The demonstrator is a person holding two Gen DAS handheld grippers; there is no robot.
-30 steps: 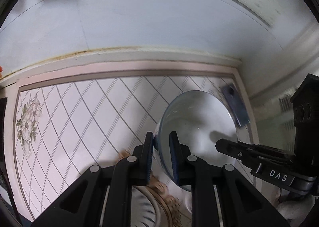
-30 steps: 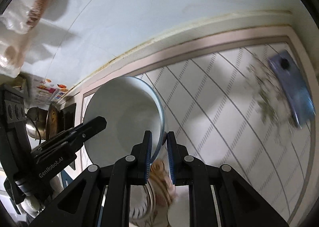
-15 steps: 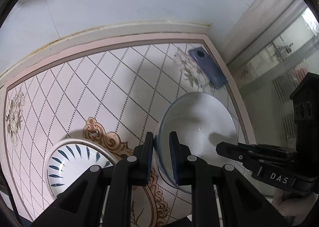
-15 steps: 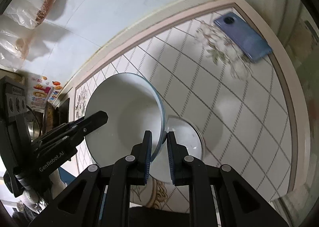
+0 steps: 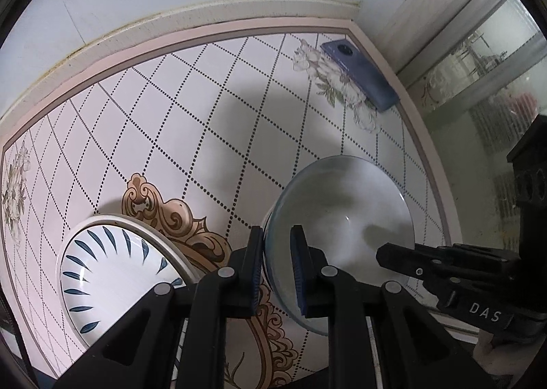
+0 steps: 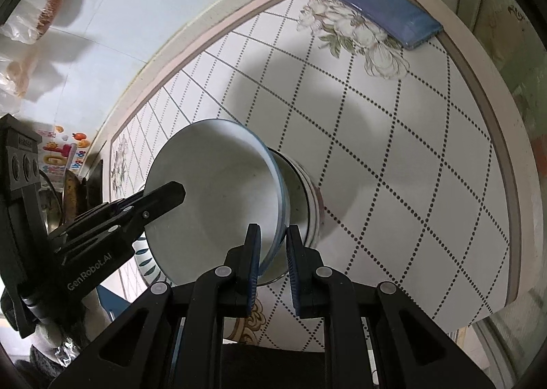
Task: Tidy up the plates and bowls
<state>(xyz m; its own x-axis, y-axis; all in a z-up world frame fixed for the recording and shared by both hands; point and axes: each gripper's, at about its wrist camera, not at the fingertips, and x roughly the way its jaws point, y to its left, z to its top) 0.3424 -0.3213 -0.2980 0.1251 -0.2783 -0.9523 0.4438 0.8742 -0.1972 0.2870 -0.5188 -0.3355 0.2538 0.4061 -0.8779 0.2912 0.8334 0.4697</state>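
Observation:
A white bowl with a blue rim is held by both grippers at opposite rims. My left gripper is shut on its left rim. My right gripper is shut on its right rim, and its other-side fingers show in the left wrist view. In the right wrist view the bowl hangs tilted just over a second bowl that stands on the table. A white plate with blue leaf marks lies on the table at the left.
The table has a diamond-patterned top with a pink border. A blue phone lies at its far right corner. A white wall runs behind. Kitchen items stand off the table's left end.
Both grippers have carried the bowl back and down toward the table's near side. The leaf-marked plate and the second bowl have come into view below.

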